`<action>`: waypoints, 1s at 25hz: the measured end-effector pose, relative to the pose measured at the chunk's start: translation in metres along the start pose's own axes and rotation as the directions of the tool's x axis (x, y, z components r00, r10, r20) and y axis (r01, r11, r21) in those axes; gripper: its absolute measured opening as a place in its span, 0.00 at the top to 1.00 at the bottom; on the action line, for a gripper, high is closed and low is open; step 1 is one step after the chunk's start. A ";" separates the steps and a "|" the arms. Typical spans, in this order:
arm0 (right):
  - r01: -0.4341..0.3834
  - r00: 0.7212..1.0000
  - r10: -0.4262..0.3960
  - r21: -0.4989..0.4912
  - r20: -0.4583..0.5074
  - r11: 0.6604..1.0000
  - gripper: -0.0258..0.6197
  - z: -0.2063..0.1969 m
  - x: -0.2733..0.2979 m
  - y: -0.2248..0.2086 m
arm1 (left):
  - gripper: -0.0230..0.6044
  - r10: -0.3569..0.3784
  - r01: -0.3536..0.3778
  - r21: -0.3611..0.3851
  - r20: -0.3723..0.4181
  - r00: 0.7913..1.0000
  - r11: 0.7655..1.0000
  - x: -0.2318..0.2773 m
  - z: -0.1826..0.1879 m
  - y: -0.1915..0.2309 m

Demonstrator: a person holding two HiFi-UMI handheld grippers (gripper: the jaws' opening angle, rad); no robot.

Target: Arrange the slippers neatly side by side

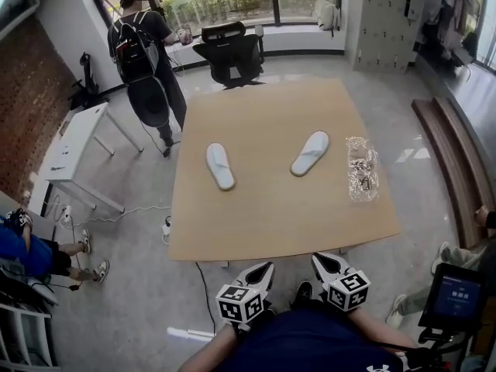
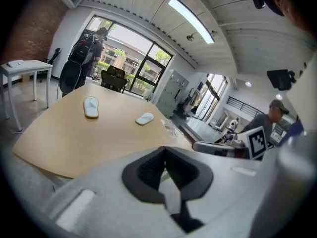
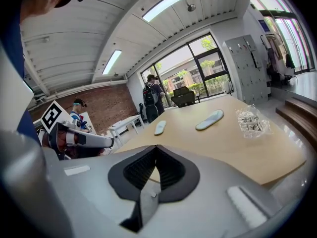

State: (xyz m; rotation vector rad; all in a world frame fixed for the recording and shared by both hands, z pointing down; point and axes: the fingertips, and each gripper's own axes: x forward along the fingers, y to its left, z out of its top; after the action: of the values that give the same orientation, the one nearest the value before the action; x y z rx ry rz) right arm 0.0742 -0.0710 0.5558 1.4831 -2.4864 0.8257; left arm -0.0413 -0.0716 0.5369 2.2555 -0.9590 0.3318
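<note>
My left gripper [image 1: 259, 273] and right gripper [image 1: 326, 264] are clenched and empty just off the table's [image 1: 263, 223] near edge, probably because no grasp has begun. Mid-table, the left slipper [image 1: 220, 166] and right slipper [image 1: 310, 153] lie well apart, toes splayed outward.

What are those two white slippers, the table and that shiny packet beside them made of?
Left slipper and right slipper: likely thin fabric or foam, matte white, flat like disposable ones. Table: wood or wood-look laminate, pale tan, smooth, uniform. Packet: clear plastic film, since it crinkles and glints.
</note>
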 end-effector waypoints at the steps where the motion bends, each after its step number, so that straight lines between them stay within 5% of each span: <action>1: -0.009 1.000 0.009 0.000 0.000 1.000 0.94 0.004 0.001 -0.007 | 0.96 0.010 -0.010 0.000 0.004 1.000 1.000 0.006 0.005 -0.002; 13: -0.036 0.999 0.037 0.061 -0.010 0.998 0.94 0.014 0.013 -0.064 | 0.96 0.075 -0.075 -0.009 -0.007 0.997 0.997 0.050 0.016 -0.011; 25: 0.034 0.999 -0.033 0.090 -0.011 0.995 0.94 0.041 0.055 -0.100 | 0.96 0.028 -0.028 -0.007 -0.028 0.999 1.000 0.094 0.056 0.020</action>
State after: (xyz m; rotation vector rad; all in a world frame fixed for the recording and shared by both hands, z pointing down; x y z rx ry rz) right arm 0.1381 -0.1713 0.5804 1.5412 -2.4404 0.9483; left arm 0.0092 -0.1700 0.5473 2.2272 -0.9769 0.3703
